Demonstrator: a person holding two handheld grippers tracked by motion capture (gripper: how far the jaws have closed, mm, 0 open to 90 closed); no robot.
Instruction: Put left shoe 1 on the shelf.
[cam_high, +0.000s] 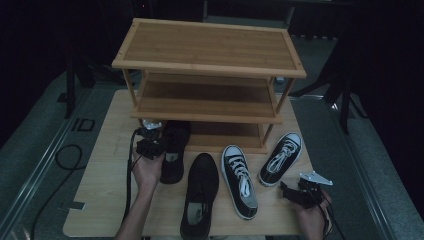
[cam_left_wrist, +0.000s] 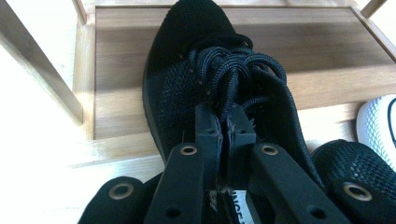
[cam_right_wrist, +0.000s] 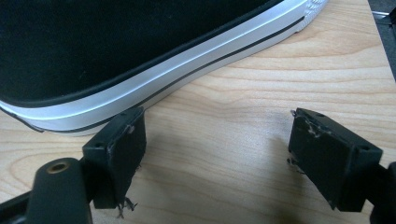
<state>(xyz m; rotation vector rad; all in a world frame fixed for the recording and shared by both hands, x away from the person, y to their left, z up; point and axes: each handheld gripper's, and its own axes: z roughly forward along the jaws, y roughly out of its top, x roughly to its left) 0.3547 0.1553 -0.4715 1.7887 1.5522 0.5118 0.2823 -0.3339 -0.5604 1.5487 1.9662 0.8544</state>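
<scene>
Black jaws on the left gripper are pressed nearly together, pinching the tongue of a black mesh shoe just below its knotted laces; in the high view that same left gripper sits over the heel end of the shoe, whose toe pokes in under the bottom shelf of a bamboo shoe rack at the far side of the table. The person's left hand wraps the gripper body from the near side, with its cable trailing back along the forearm. Just right of the held shoe lies a second black shoe, flat on the wooden table, its opening toward the near edge. Right of that comes a black-and-white canvas sneaker, and farther right its mate, toe pointing toward the rack's right leg. Over at the near right corner the right gripper rests in the person's right hand, its jaws standing wide apart with bare wood between them. In the right gripper view one pad sits just beside the white rubber sole of a canvas sneaker; whether it touches, I cannot tell.
</scene>
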